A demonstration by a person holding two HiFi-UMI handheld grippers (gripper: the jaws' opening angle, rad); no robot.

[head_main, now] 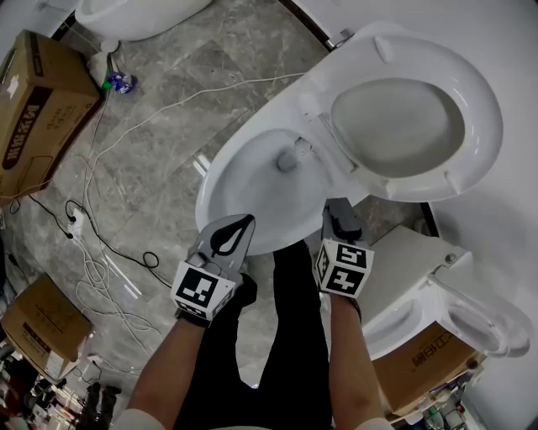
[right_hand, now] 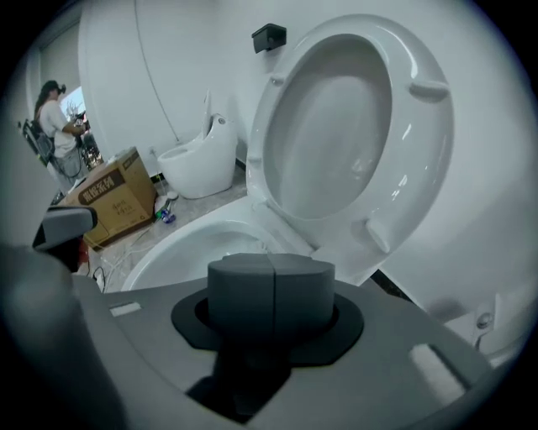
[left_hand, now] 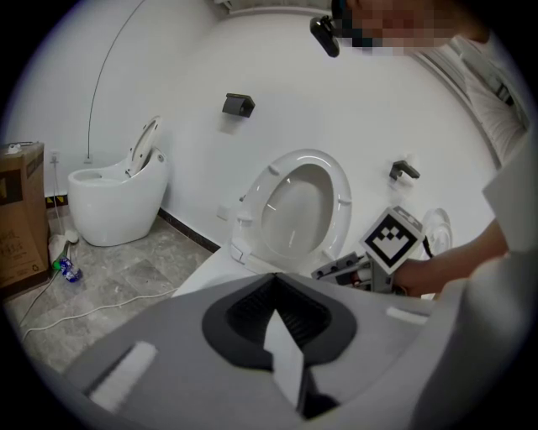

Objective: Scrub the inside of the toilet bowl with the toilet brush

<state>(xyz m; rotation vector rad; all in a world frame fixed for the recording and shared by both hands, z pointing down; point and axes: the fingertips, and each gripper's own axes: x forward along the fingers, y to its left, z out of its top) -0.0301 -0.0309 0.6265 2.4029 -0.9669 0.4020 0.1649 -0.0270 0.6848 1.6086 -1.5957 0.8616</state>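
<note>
**Q:** Head view: where is the toilet bowl (head_main: 239, 172)?

**A:** It is at the centre of the frame, on the grey stone floor (head_main: 160, 159). Its raised seat and lid (head_main: 403, 126) are tipped back toward the upper right. The left gripper (head_main: 244, 223) hangs over the bowl's near rim. The right gripper (head_main: 338, 210) is at the rim's near right edge.

**Q:** What surrounds it?

**A:** A cardboard box (head_main: 38, 101) stands at far left and white cables (head_main: 168, 105) trail over the floor. A second toilet (head_main: 134, 13) is cut by the top edge.

**Q:** Left gripper view: how do the jaws stand?

**A:** The left gripper (left_hand: 273, 279) has its tips touching, while the ribbed pads (left_hand: 248, 306) bow apart behind them. A pale sliver (left_hand: 286, 361) shows in that gap, and what it is cannot be told. No other object is seen in the grip. Beyond the tips are the bowl's rim (left_hand: 210, 267) and the raised seat and lid (left_hand: 303, 206), which stand upright. The second toilet (left_hand: 109, 197) stands against the wall at left.

**Q:** Right gripper view?

**A:** The right gripper (right_hand: 271, 285) is fully closed, pad flat against pad along a single seam, with nothing between them. The toilet bowl (right_hand: 193, 243) lies just ahead and below. The raised seat and lid (right_hand: 345, 126) fill the upper right. A person (right_hand: 55, 126) stands well off at left, behind the cardboard box (right_hand: 113, 201).
</note>
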